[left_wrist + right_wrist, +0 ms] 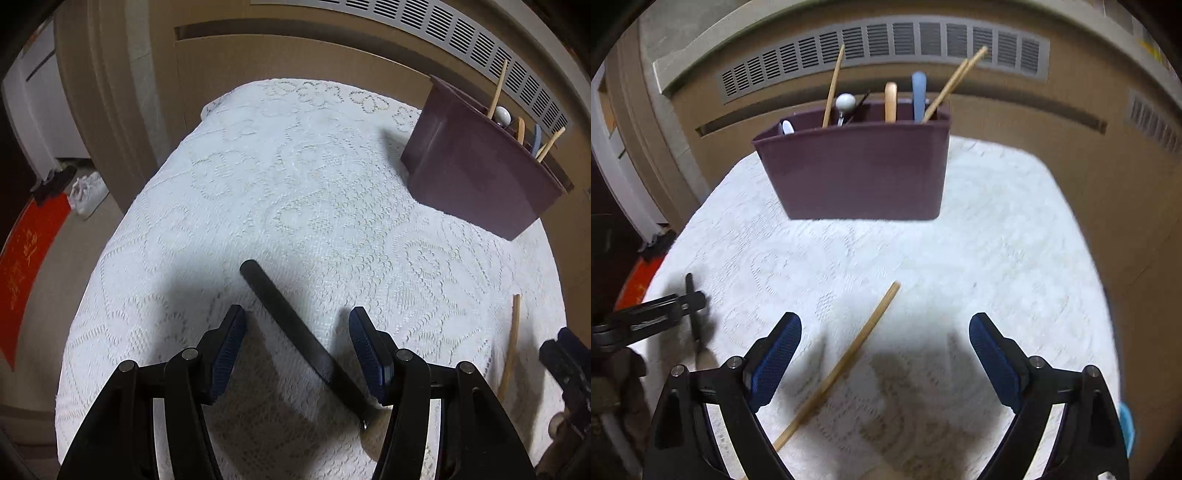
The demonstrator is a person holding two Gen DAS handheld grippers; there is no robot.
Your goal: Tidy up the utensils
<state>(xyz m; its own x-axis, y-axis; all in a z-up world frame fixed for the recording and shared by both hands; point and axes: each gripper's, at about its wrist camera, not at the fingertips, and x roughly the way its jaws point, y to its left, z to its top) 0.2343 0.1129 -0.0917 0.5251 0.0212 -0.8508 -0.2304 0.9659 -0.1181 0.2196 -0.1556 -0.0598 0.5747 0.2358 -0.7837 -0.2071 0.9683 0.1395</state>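
A black-handled utensil (pixel 295 328) lies on the white lace tablecloth (pixel 295 184), running diagonally between the fingers of my open left gripper (pixel 297 314); its far end is hidden under the right finger. A wooden chopstick (pixel 846 362) lies between the fingers of my open right gripper (pixel 884 325); it also shows in the left wrist view (pixel 511 343). A maroon utensil holder (pixel 857 170) stands at the back with chopsticks, spoons and a blue handle inside; the left wrist view shows it (pixel 476 166) at the far right.
The left gripper (pixel 665 310) appears at the left edge of the right wrist view, over the black utensil (pixel 692 306). A beige wall with a vent grille (pixel 886 48) stands behind the table. A red mat (pixel 26 266) and white shoes (pixel 86 192) lie on the floor left.
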